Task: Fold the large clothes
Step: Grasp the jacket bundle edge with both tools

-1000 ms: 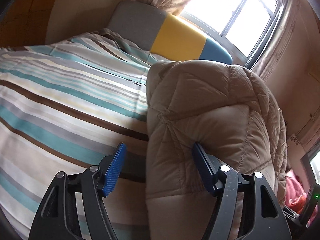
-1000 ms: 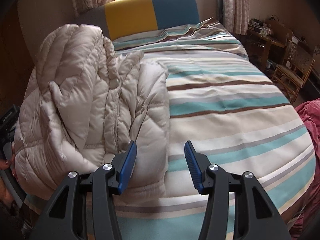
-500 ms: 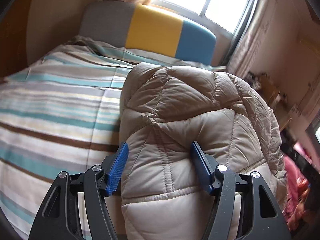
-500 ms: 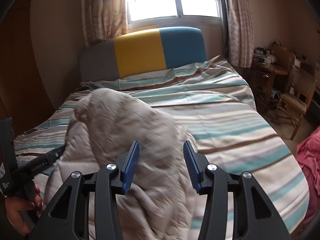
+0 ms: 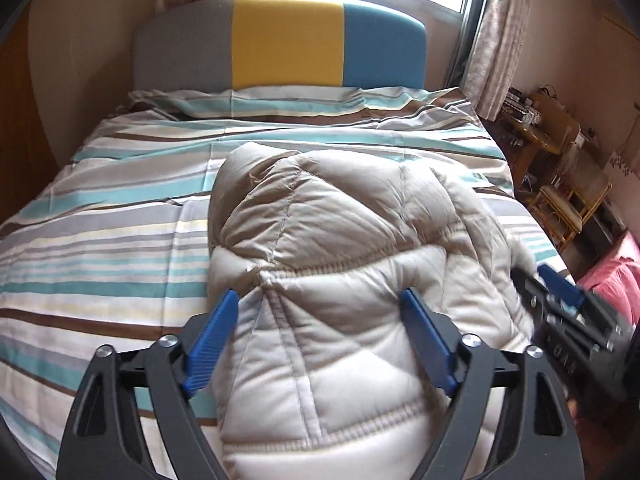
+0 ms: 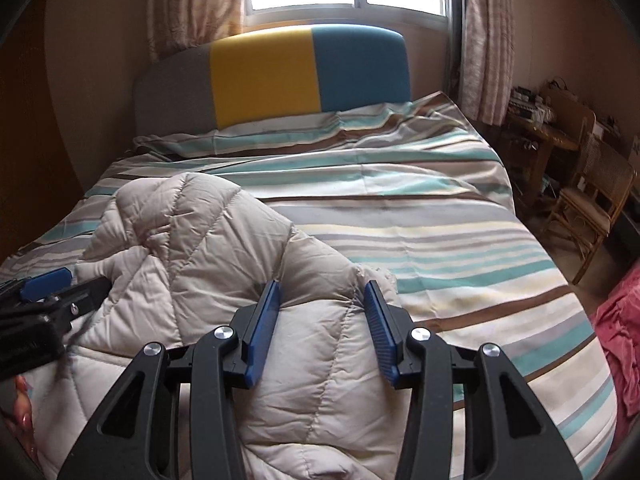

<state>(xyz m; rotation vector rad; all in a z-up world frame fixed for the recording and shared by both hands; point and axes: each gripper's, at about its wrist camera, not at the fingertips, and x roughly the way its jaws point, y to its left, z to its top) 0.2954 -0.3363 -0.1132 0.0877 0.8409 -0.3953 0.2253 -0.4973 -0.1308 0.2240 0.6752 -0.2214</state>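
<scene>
A beige quilted puffer jacket [image 5: 332, 240] lies bunched on the striped bed; it also shows in the right wrist view [image 6: 224, 256]. My left gripper [image 5: 320, 320] is open, its blue pads on either side of the jacket's near part. My right gripper [image 6: 322, 312] is open, its jaws around a puffy fold of the jacket. The right gripper appears blurred at the right edge of the left wrist view [image 5: 568, 312]. The left gripper shows at the left edge of the right wrist view [image 6: 44, 292].
The bed [image 6: 440, 216] has a teal, brown and cream striped cover and a grey, yellow and blue headboard [image 6: 272, 76] under a window. Wicker chairs and a cluttered table [image 6: 576, 184] stand on the right. A pink cloth [image 6: 620, 340] lies at the right edge.
Both grippers swung to face the headboard. The jacket went from held up and bunched to lying lower on the bed between both pairs of open jaws.
</scene>
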